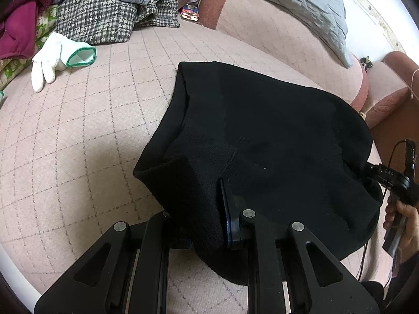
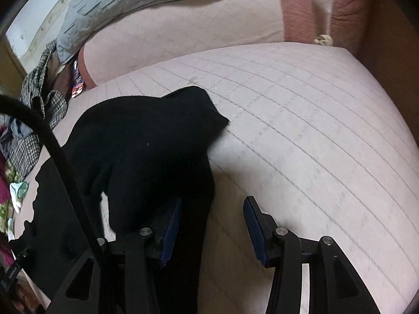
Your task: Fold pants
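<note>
Black pants lie bunched on the quilted sofa cushion; the left gripper jaws pinch a fold to anchor it, while the right gripper jaws stand released, empty, beside the cloth.

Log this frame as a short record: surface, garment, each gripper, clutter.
surface: pink quilted cushion
garment: black pants, bunched, partly folded
left gripper: jaws clamped on a pants edge
right gripper: jaws apart, nothing between them, pants beside its left finger
clutter: white glove, houndstooth cloth, grey quilt
</note>
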